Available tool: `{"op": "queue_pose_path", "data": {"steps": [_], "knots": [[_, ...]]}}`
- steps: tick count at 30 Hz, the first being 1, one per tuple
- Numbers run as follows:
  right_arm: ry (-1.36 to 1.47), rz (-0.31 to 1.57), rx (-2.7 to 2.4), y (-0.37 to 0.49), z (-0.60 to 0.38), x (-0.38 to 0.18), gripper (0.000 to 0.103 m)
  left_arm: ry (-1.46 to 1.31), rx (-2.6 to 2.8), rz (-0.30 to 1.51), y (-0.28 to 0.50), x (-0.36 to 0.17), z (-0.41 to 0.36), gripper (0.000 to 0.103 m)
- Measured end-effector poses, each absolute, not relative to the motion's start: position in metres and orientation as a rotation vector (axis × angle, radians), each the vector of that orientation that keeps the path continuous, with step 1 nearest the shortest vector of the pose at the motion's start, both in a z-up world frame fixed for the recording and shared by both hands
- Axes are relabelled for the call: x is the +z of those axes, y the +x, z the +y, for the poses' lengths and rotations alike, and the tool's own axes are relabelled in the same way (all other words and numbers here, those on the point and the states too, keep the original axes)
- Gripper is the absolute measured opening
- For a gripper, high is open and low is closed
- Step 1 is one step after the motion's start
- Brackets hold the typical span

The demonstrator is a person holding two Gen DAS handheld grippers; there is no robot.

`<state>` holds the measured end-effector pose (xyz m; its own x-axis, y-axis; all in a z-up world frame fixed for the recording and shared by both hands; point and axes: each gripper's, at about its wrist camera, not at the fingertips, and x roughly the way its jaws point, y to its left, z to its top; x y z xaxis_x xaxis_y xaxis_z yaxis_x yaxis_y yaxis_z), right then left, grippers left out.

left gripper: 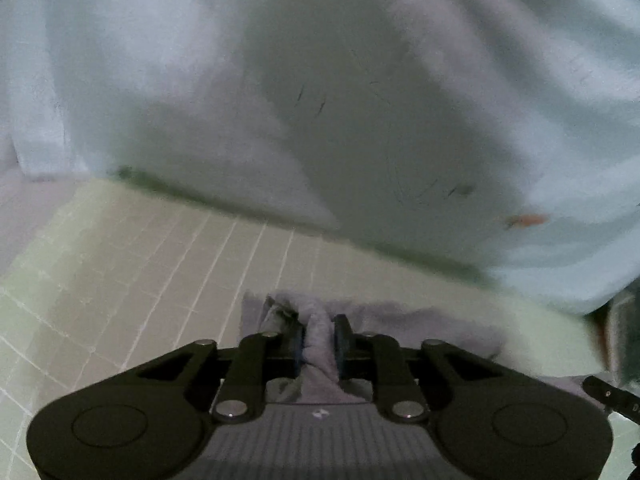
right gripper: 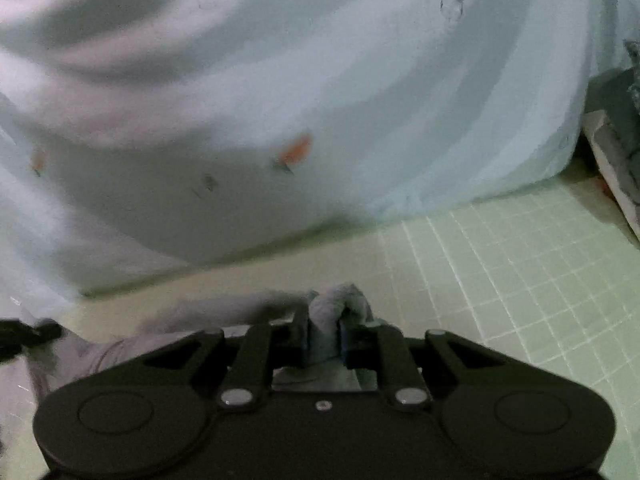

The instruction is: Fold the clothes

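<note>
A pale blue-white garment (left gripper: 360, 80) with small orange and dark prints fills the upper part of both views, its main body (right gripper: 280, 80) draped in broad folds above the mat. My left gripper (left gripper: 318, 338) is shut on a bunched edge of the garment's cloth. My right gripper (right gripper: 325, 334) is shut on another bunched edge of the same cloth. The cloth runs from each grip toward the other gripper. Both views are blurred.
A light green cutting mat (left gripper: 140, 272) with a white grid lies under the garment and shows in the right wrist view (right gripper: 500, 272) too. Grey and white objects (right gripper: 612, 152) stand at the mat's right edge. Part of the other gripper (right gripper: 24, 334) shows at the left.
</note>
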<state>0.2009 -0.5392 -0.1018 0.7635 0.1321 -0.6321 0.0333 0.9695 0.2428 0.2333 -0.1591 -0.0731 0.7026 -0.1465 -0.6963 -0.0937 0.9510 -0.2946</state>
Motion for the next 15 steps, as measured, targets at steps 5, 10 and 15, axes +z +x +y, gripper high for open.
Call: {"op": "queue_pose_path", "data": {"steps": [5,10,15], "knots": [[0.331,0.838,0.006,0.214,-0.544,-0.139,0.042,-0.338,0.011,0.894,0.241,-0.102,-0.154,0.052],[0.275,0.82,0.011,0.181,-0.54,-0.131,0.066,-0.418,0.034,0.889,0.208,-0.095,-0.145,0.065],[0.336,0.892,0.035,0.168,-0.542,-0.142,0.073,-0.44,-0.016,0.938,0.19,-0.103,-0.153,0.068]]}}
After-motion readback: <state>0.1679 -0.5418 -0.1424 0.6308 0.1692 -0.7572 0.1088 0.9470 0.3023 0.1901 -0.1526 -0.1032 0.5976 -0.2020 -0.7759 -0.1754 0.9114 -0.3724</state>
